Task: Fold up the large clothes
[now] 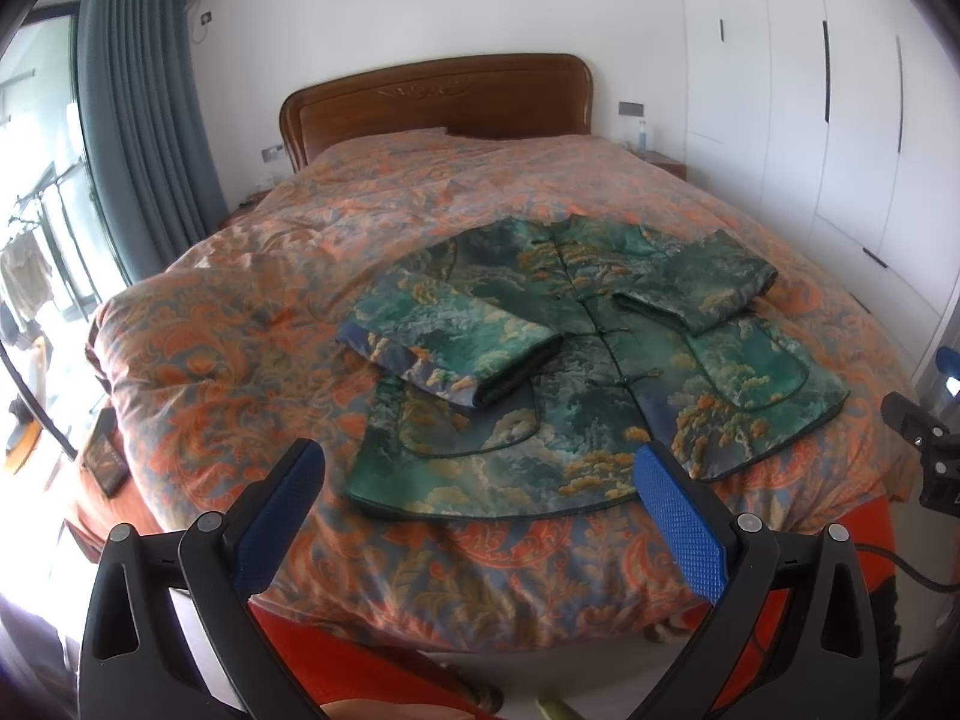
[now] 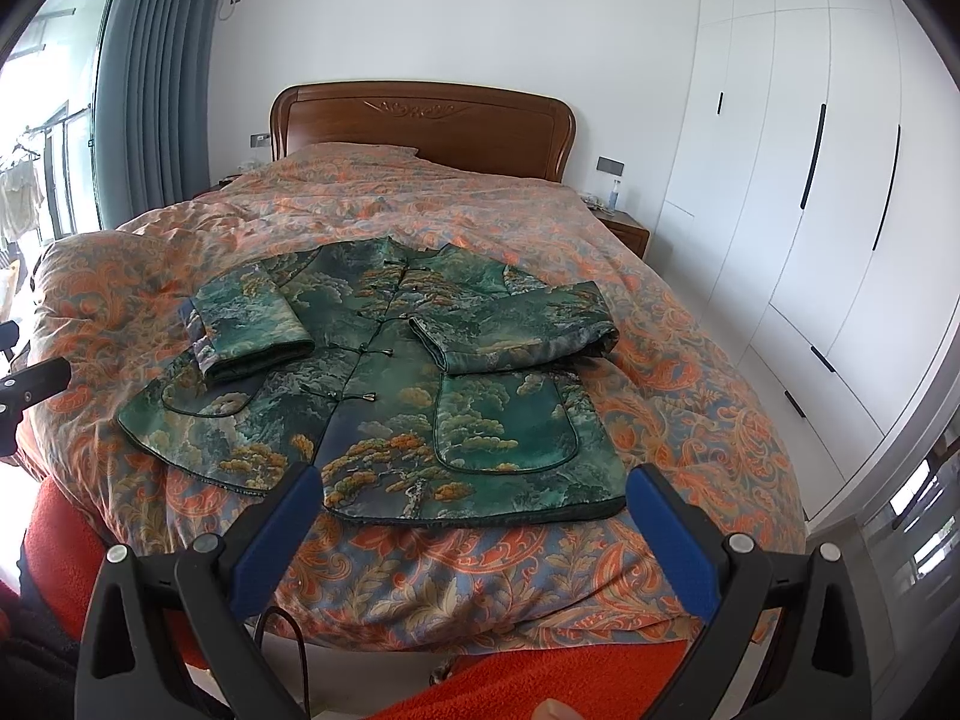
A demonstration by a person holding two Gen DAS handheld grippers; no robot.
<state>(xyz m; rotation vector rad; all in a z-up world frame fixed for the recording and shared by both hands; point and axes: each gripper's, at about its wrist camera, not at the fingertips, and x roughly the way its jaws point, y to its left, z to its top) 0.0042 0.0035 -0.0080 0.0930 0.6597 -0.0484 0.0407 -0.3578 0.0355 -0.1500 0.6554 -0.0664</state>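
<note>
Left gripper (image 1: 477,468) and right gripper (image 2: 471,489), blue-padded, both gape wide w/ nothing held, hovering just short of the hem. The green landscape-print padded jacket (image 1: 576,360) lies flat on the orange paisley quilt (image 1: 240,300), sleeves already crossed in. Next, I'd say: pinch both hem corners level — lift together, fold toward the collar.

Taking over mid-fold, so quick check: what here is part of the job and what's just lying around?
Part of the job:
green jacket, both sleeves folded in
left gripper, open
right gripper, open
bedspread, the folding surface

Lying about:
dark flat object at the bed's edge
bottle on the nightstand
</note>
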